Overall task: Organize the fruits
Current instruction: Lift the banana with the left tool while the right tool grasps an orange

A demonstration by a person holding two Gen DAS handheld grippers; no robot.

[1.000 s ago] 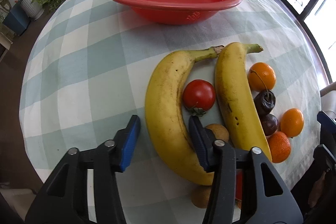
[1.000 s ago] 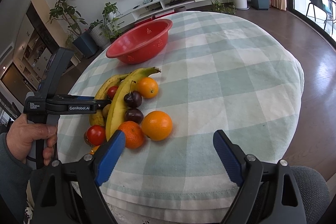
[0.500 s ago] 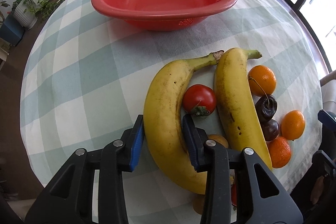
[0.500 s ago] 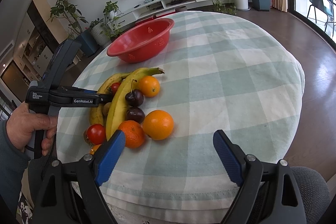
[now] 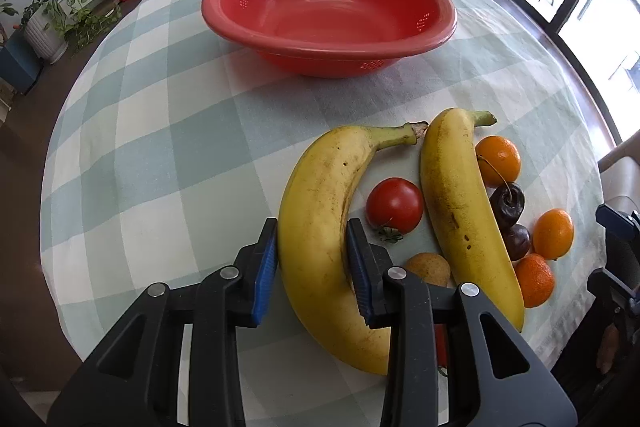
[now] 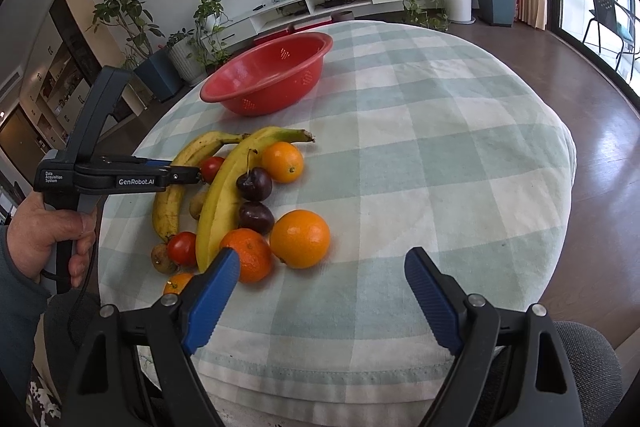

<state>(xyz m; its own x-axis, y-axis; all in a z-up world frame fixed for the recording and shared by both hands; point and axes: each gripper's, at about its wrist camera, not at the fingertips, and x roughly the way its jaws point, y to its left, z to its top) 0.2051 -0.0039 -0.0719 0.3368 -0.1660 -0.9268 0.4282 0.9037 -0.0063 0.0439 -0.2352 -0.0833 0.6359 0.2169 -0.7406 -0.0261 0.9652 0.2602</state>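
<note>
Left gripper (image 5: 312,263): just been closing, pads now clamped on the left banana (image 5: 320,219) (on the cloth, near the red bowl (image 5: 328,43)).
Right gripper (image 6: 320,291): gaping, empty.
Risk: bruising; slipping, nudging the tomato (image 5: 395,205).

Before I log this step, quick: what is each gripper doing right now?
Left gripper: its fingers have just been closing and now press on the left banana.
Right gripper: open, holding nothing, above the tablecloth.
</note>
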